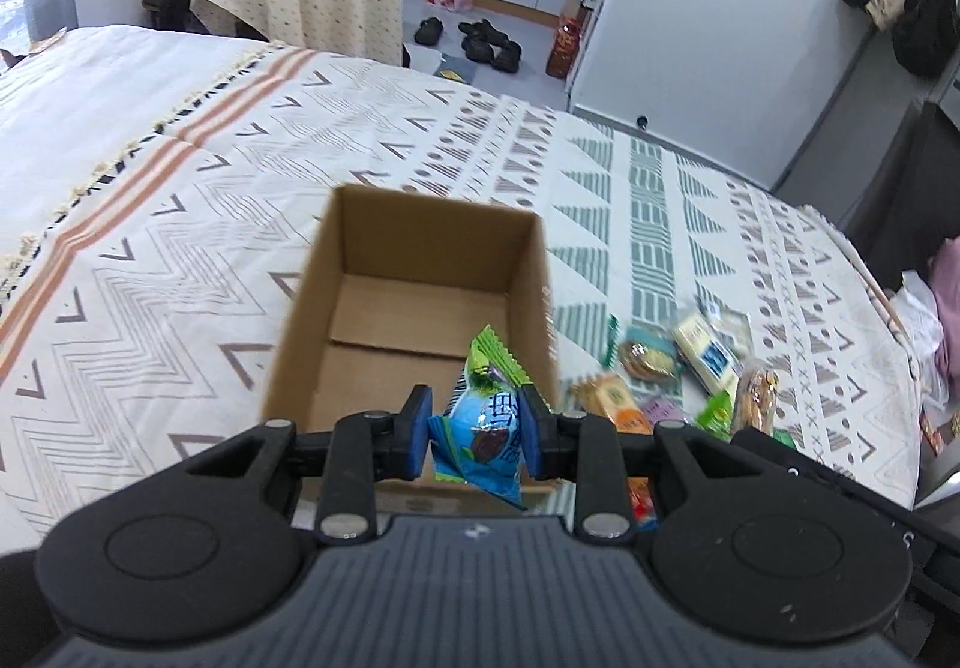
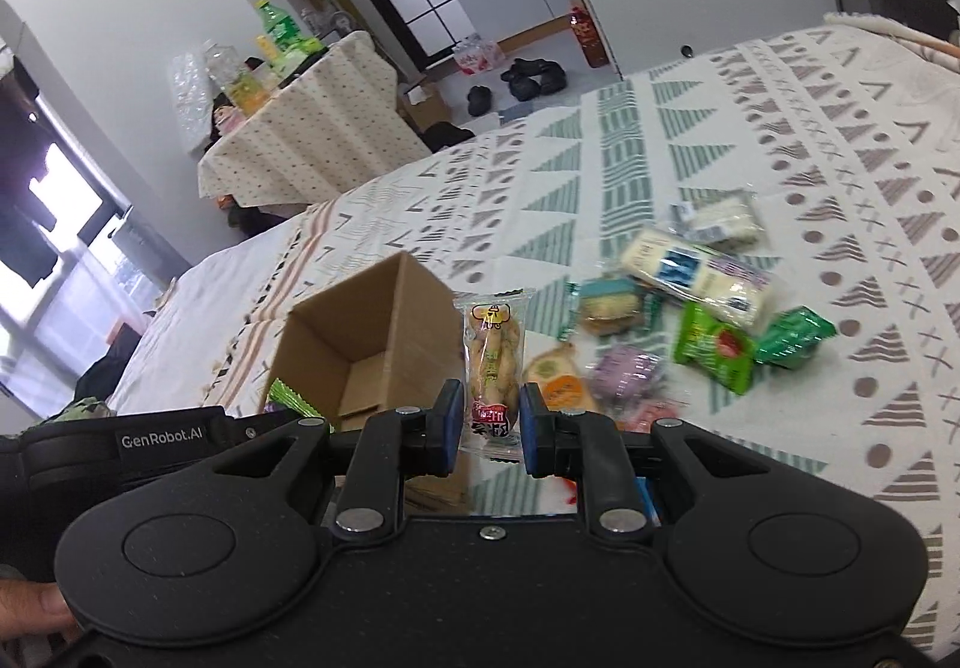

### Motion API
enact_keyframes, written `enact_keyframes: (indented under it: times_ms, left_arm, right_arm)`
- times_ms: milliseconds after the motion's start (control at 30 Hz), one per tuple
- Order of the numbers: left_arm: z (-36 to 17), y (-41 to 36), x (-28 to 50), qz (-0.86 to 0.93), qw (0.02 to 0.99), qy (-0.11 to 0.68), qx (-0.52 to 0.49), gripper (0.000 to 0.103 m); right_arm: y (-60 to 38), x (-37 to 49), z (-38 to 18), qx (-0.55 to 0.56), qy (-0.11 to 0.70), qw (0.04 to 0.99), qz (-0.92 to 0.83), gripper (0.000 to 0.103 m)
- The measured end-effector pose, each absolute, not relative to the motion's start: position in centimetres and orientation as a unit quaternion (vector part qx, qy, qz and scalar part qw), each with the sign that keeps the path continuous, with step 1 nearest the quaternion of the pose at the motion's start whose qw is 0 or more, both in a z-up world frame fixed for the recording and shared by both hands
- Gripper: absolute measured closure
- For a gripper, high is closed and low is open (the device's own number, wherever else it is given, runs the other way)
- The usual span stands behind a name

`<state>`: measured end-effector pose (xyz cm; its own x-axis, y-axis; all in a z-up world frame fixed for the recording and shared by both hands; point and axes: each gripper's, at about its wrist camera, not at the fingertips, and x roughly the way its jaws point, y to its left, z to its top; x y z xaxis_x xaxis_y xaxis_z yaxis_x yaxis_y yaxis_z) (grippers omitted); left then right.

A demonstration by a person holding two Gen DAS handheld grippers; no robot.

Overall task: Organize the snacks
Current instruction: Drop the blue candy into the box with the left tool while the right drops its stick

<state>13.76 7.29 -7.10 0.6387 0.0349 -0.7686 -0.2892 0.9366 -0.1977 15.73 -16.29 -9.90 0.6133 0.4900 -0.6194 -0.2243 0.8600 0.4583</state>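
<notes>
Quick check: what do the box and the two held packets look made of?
Box: plain brown cardboard, matte, with folded bottom flaps showing. Blue packet in the left tongs: glossy printed film, probably plastic, crinkled with glare. Clear packet in the right tongs: transparent plastic film; the snack shows through.
</notes>
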Motion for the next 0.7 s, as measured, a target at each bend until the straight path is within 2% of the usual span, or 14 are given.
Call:
enact_keyframes:
  times_ms: [700]
  left_arm:
    - [-8.4,15.0,13.6,0.109,0.88,0.409,-0.215,0.071]
  right_arm:
    - [-7.2,15.8,-8.4,0.123,0.395,0.879,0.237,0.083]
